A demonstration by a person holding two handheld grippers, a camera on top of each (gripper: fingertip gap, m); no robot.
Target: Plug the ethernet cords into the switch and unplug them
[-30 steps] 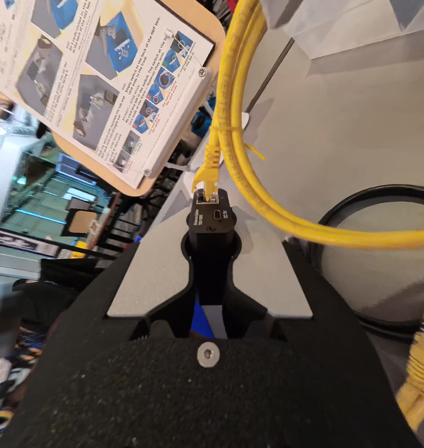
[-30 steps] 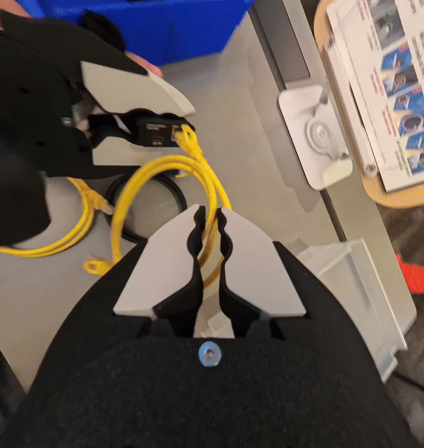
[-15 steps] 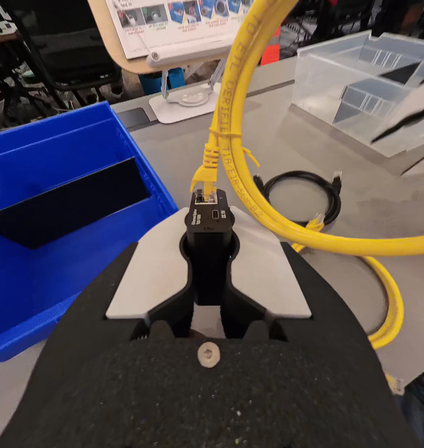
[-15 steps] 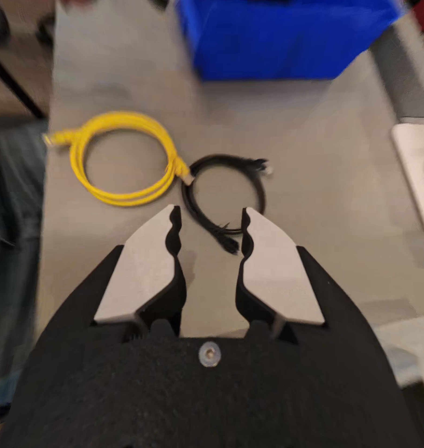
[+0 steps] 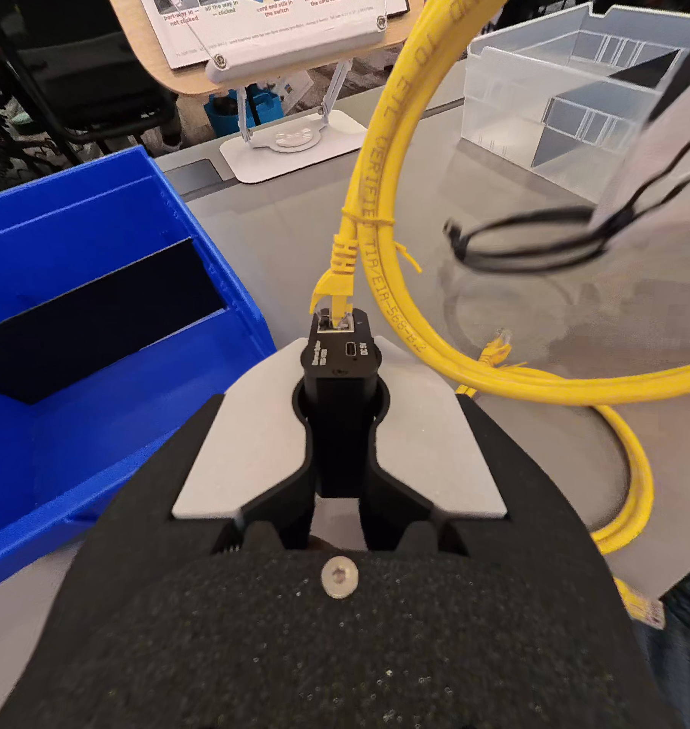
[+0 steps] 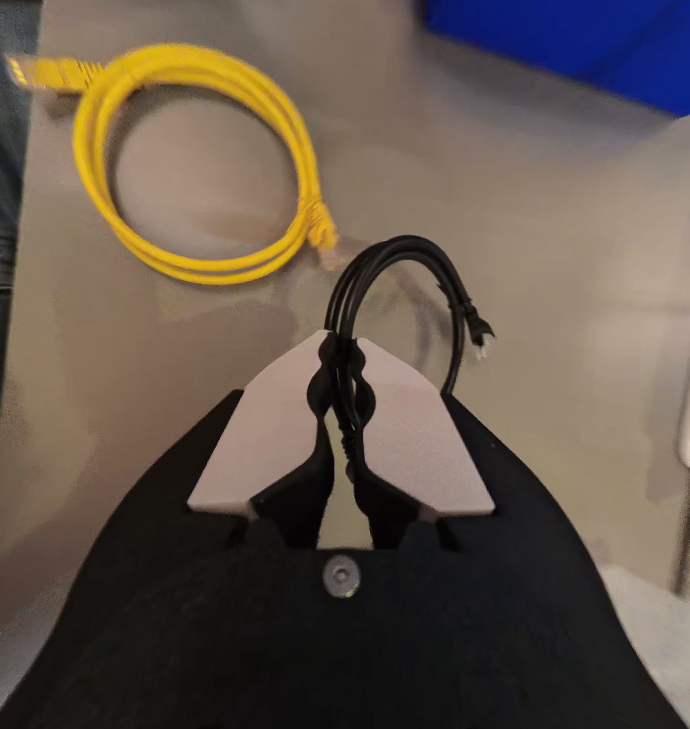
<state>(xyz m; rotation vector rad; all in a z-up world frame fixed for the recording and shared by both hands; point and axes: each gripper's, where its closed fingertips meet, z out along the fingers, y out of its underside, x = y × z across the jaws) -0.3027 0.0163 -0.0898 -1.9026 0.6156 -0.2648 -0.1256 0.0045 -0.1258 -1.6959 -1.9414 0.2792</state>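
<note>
My left gripper (image 5: 340, 357) is shut on a small black switch (image 5: 340, 367) and holds it upright above the table. A yellow ethernet cord (image 5: 378, 165) has its plug (image 5: 335, 292) seated in the switch's top port, and its coil hangs to the right. My right gripper (image 6: 341, 339) is shut on a coiled black cord (image 6: 394, 252) and holds it off the table; the cord's free plug (image 6: 479, 335) hangs at the right. That gripper shows blurred at the right of the left wrist view, with the black cord (image 5: 532, 244). A second yellow cord (image 6: 193, 165) lies coiled on the table.
A blue bin (image 5: 79, 355) stands at the left of the grey table (image 5: 296, 221). A clear plastic bin (image 5: 564, 90) stands at the back right. An instruction board on a white stand (image 5: 292, 142) is behind. The second yellow cord (image 5: 627, 485) reaches the table's near edge. Left tips to right tips: about 20 cm.
My right gripper let go of the yellow cord, opened over the black cord, then shut on it and lifted it. My left gripper swung round and still holds the switch.
</note>
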